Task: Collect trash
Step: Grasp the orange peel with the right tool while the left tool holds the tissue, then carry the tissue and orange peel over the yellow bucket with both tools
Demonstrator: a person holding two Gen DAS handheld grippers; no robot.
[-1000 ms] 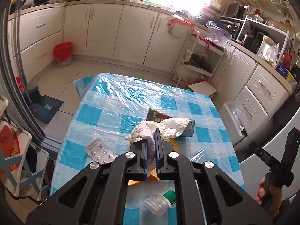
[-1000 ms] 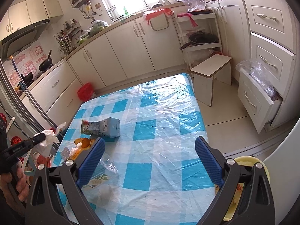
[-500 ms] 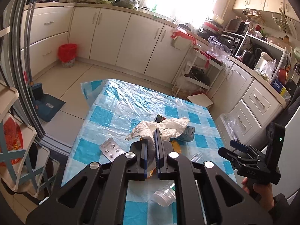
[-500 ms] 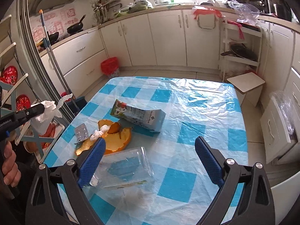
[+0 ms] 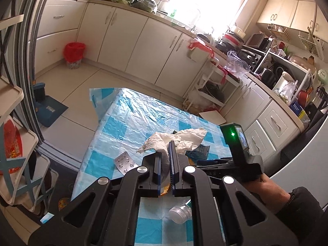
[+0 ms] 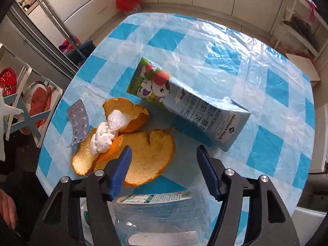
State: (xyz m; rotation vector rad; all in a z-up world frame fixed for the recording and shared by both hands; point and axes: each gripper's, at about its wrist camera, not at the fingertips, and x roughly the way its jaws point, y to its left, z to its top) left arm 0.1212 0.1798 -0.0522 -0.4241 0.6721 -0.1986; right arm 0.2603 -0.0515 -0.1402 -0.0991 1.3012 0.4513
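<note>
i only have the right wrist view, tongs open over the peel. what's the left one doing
Observer: The left tongs are shut on a tissue, held above the table.
Operator: any bin around
Observer: A red bin stands on the floor by the cabinets, away from the table.
Operator: whats under my tongs i cant see
Observer: A clear bottle lies on its side at the near edge, its open mouth facing the left camera.
</note>
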